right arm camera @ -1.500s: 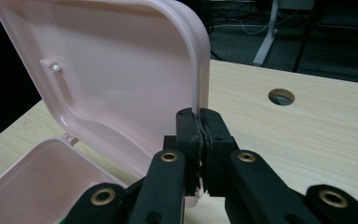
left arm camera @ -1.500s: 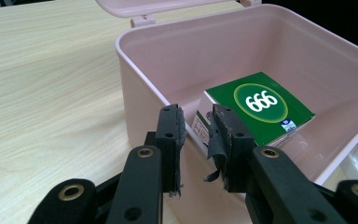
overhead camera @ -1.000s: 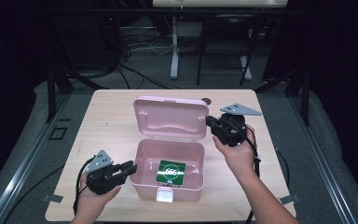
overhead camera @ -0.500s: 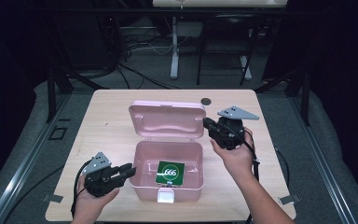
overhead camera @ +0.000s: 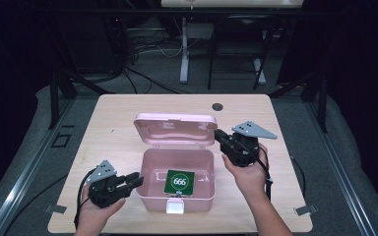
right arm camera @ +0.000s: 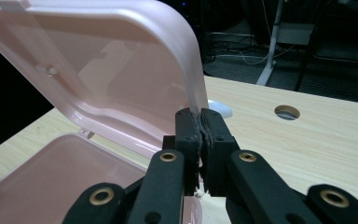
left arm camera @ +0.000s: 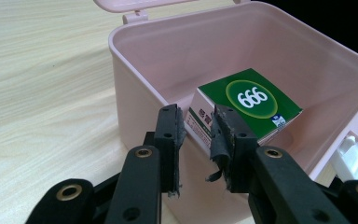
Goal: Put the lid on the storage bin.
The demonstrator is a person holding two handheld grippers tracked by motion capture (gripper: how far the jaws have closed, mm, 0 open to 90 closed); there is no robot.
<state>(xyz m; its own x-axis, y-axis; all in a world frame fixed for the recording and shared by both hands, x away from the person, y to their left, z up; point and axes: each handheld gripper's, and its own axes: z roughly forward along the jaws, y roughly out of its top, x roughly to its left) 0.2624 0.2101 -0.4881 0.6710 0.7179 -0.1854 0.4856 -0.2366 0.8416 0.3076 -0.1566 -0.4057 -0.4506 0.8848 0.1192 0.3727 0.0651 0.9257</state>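
Note:
An open pink plastic box (overhead camera: 150,196) stands at the table's near middle, with a green packet marked 666 (overhead camera: 179,182) flat on its floor. My right gripper (overhead camera: 220,135) is shut on the right edge of the box's lid (overhead camera: 174,129), which stands tilted up behind the box. In the right gripper view the lid (right arm camera: 112,70) runs down into the closed jaws of my right gripper (right arm camera: 199,122). My left gripper (overhead camera: 137,181) sits at the box's left wall. Its jaws have just been opening. My left gripper (left arm camera: 196,133) frames the box rim (left arm camera: 135,93) and the packet (left arm camera: 251,100) in its gap.
A white latch (overhead camera: 175,208) hangs on the box's front wall. A round hole (overhead camera: 217,106) is cut in the wooden table (overhead camera: 295,196) near its far edge. Dark stands and cables crowd the floor beyond the table.
The lid has swung up from lying back to a steeper tilt, and my right gripper has come nearer with it. My left gripper has stayed by the box's left wall.

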